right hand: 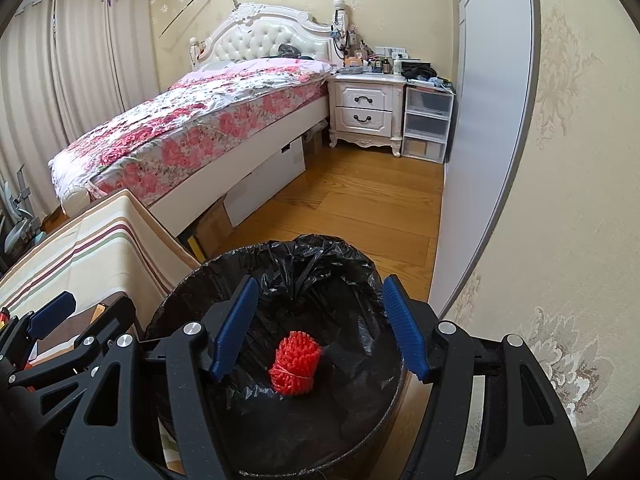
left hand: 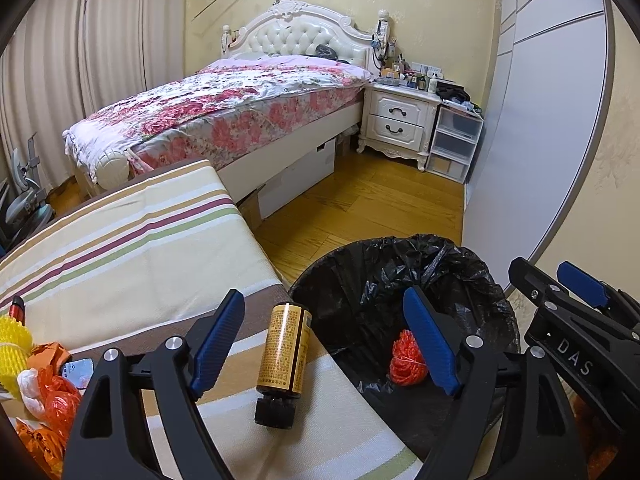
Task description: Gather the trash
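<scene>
my left gripper (left hand: 324,344): jaws wide, empty, over brown labelled bottle (left hand: 283,354) | my right gripper (right hand: 318,330): jaws wide, empty, above black-lined bin (right hand: 280,360) holding red foam net (right hand: 296,362)

A bed (right hand: 192,120) stands far left, a nightstand (right hand: 366,110) and drawers (right hand: 426,126) far right.

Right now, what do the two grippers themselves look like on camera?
Both match: matte black angular linkage frames with triangular cut-outs and round silver pivot bolts, ending in two ribbed blue finger pads. The left gripper shows this close up; so does the right gripper. Seen from the left wrist, the right one's side bears white "DAS" lettering. No cables or sleeves show.
</scene>
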